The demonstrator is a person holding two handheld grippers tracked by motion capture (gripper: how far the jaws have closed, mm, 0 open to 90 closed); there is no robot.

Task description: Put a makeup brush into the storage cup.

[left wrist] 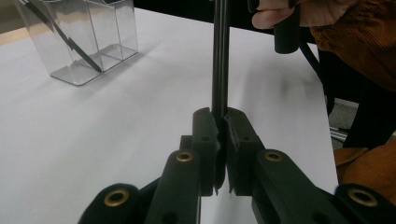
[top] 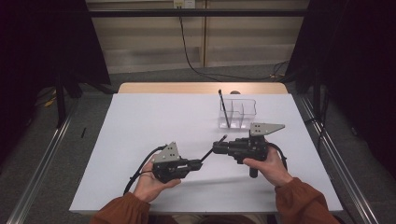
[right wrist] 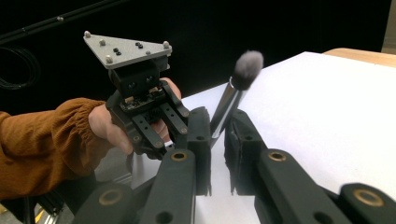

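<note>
Both grippers hold one makeup brush (top: 211, 150) above the white table (top: 140, 140). The left gripper (top: 196, 164) has its jaws pressed together on the handle end; the right gripper (top: 215, 147) pinches the metal ferrule just below the grey bristle tuft (right wrist: 248, 65), which points toward 1 o'clock in the high view. The two-handed hold suggests a handover or a re-grip, so the brush can be steered upright. At 12 o'clock from the right gripper stands a clear compartmented organizer (top: 238, 113), well apart, with another dark brush (top: 224, 109) leaning in its left compartment; this is likely the destination. The table is otherwise bare, with dark curtains on both sides, grey floor and a trailing cable beyond.
</note>
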